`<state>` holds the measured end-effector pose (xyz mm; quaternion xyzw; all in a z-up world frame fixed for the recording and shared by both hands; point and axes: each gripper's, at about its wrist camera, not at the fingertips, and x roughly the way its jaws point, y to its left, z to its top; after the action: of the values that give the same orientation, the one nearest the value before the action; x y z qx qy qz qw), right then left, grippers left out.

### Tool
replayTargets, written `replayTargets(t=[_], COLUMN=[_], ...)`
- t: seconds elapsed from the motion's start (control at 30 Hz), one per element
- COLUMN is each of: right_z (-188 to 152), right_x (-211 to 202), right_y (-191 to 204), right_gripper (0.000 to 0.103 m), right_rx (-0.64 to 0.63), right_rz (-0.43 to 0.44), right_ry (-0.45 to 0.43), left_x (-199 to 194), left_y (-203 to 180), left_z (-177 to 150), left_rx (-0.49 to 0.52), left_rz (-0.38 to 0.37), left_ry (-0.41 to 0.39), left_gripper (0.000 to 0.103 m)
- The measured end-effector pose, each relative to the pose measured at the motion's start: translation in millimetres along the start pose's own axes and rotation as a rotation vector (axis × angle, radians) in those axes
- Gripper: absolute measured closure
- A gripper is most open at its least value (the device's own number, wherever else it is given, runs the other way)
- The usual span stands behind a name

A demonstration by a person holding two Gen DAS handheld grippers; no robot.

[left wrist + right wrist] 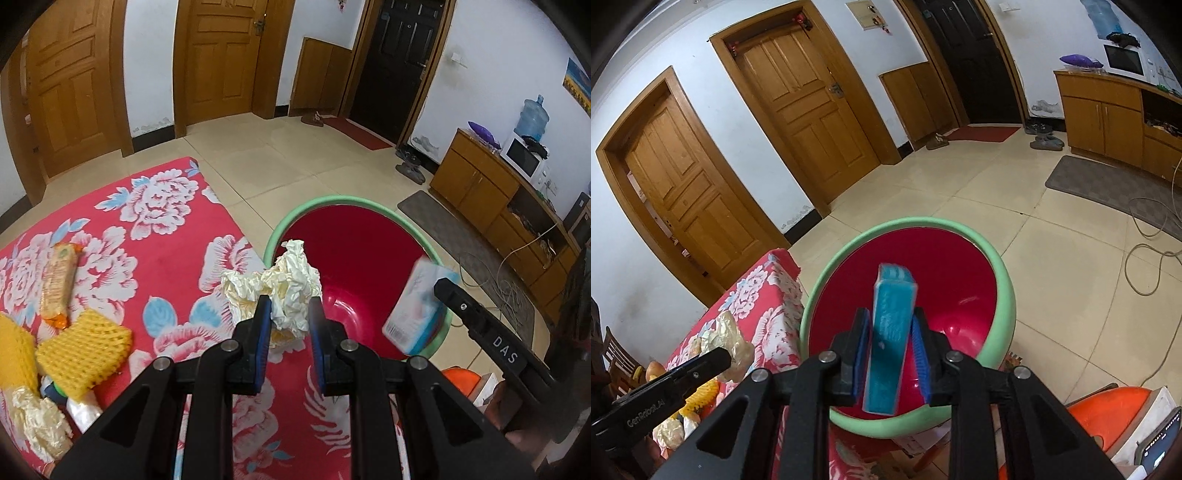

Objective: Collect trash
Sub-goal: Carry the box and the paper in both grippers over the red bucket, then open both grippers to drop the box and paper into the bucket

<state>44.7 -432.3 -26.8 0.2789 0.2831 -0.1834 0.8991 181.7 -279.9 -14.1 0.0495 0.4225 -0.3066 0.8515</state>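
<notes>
Covering table: red floral cloth (110, 236); beige tile floor (280, 162); wooden doors (809, 103).

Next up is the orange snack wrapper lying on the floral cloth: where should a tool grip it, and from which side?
Probably from above, across the narrow width near the middle of the orange snack wrapper. It lies flat and long on the floral cloth, its long sides bare. The yellow foam net crowds its near end, so avoid that end.

Glossy plastic basin (997, 266), crinkled paper wad (291, 284), woven floral cloth (147, 236)
</notes>
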Motion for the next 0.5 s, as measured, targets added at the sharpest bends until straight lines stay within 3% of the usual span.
replayTargets(t=[0.5], right_z=[4.7], right_x=[-17.7], right_y=[-15.6], right_gripper=[0.074], right_rx=[0.078], right_rz=[0.029], right_ry=[-0.03], left_x=[20.3], left_y=[-23.6], left_z=[11.3], left_rx=[0.035], left_rz=[-0.011], left_ry=[0.013], left_gripper=[0.084])
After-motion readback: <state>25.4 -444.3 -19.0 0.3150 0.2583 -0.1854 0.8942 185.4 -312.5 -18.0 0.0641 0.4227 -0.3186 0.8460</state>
